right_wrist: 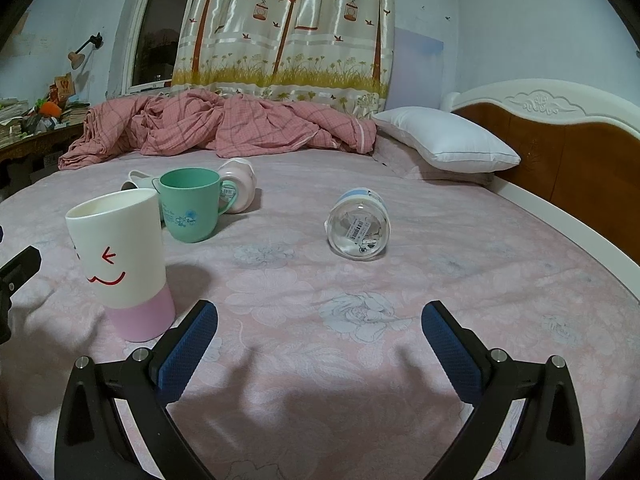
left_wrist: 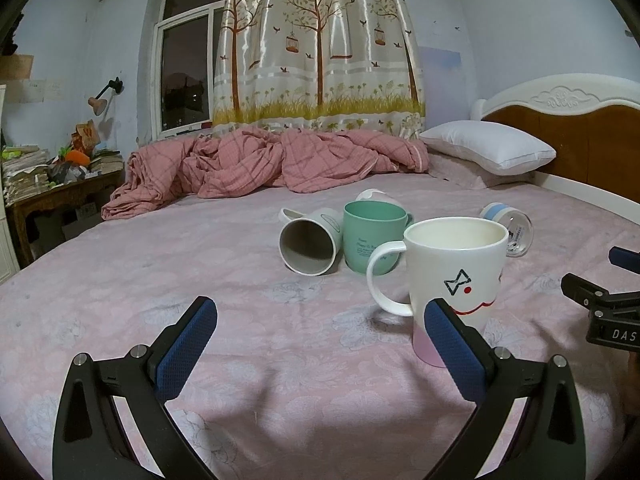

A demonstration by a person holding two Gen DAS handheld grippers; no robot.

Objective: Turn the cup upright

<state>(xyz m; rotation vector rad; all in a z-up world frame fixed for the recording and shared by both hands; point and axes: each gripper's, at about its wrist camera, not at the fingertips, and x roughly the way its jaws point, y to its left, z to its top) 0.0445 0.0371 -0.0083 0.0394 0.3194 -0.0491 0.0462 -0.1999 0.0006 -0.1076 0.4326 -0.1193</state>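
On pink bedsheet (right_wrist: 360,360), centre frame:
- white mug (left_wrist: 456,280): upright, pink base, face print, interior bare; lower left of right wrist view.
- green cup (right_wrist: 188,204): upright, contents not visible.
- grey-white cup (left_wrist: 310,242): on its side, mouth toward camera, nothing inside, touching green cup.
- pale pink cup (right_wrist: 240,182): on its side behind green cup.
- glass cup (right_wrist: 359,227): on its side, labelled base toward camera, well apart, right of centre.

Left gripper (left_wrist: 320,334): low over sheet, fingers spread wide, gripping nothing, right pad overlapping white mug.
Right gripper (right_wrist: 320,334): likewise spread, unladen.
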